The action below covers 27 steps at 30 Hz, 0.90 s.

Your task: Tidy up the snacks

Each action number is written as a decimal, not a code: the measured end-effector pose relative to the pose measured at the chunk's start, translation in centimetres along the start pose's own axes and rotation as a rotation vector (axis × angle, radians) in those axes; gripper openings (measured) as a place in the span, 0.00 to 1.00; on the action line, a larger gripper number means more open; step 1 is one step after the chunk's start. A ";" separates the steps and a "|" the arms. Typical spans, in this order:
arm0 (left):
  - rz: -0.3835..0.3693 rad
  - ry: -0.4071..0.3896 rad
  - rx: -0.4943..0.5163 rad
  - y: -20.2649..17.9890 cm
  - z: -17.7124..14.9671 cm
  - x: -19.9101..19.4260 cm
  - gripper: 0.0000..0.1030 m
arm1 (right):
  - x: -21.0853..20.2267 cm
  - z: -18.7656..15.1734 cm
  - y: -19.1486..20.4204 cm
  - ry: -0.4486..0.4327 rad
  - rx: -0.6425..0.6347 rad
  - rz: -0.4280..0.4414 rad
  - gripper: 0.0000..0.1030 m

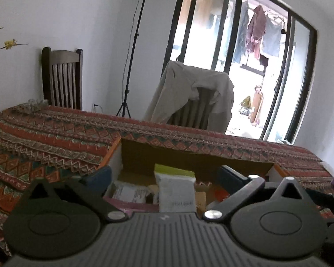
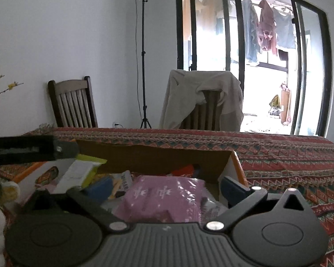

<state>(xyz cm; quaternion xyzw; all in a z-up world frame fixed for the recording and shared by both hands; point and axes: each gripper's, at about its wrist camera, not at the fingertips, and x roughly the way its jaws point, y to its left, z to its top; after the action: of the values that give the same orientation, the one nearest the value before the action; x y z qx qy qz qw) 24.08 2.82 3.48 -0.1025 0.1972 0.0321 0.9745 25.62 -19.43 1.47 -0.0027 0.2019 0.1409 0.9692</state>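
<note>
Nearest, the left gripper [image 1: 164, 175] and right gripper [image 2: 164, 185] both stand with jaws wide apart, clamped on nothing; each camera's own housing hides the lower frame. A white packet [image 1: 177, 192] stands upright between the left fingers, untouched, and a pink packet [image 2: 164, 198] lies between the right fingers. Both sit with other snacks, mostly hidden, inside the cardboard box [image 2: 153, 159] near the table's [image 2: 278, 162] front edge. Beyond the far edge, a jacket [image 2: 211, 95] covers most of one chair.
</note>
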 end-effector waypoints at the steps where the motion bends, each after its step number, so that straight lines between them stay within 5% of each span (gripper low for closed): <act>1: -0.001 -0.004 -0.003 0.0 -0.1 -0.1 1.00 | 0.0 0.0 -0.1 -0.001 0.005 0.000 1.00; 12: 0.026 -0.058 0.003 -0.9 1.2 -2.8 1.00 | -1.3 0.8 -0.9 -0.032 0.032 -0.025 1.00; 18: 0.047 -0.130 0.041 -1.7 2.2 -7.5 1.00 | -4.4 2.1 -0.7 -0.081 0.022 -0.032 1.00; 27: 0.029 -0.113 0.066 -1.1 0.3 -13.8 1.00 | -10.5 0.6 -0.7 -0.098 0.009 -0.029 1.00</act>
<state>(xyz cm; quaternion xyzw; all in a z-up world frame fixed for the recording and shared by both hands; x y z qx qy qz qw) 11.64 1.54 9.35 -0.0654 0.1444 0.0452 0.9863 16.82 -22.88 6.14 0.0054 0.1549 0.1258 0.9799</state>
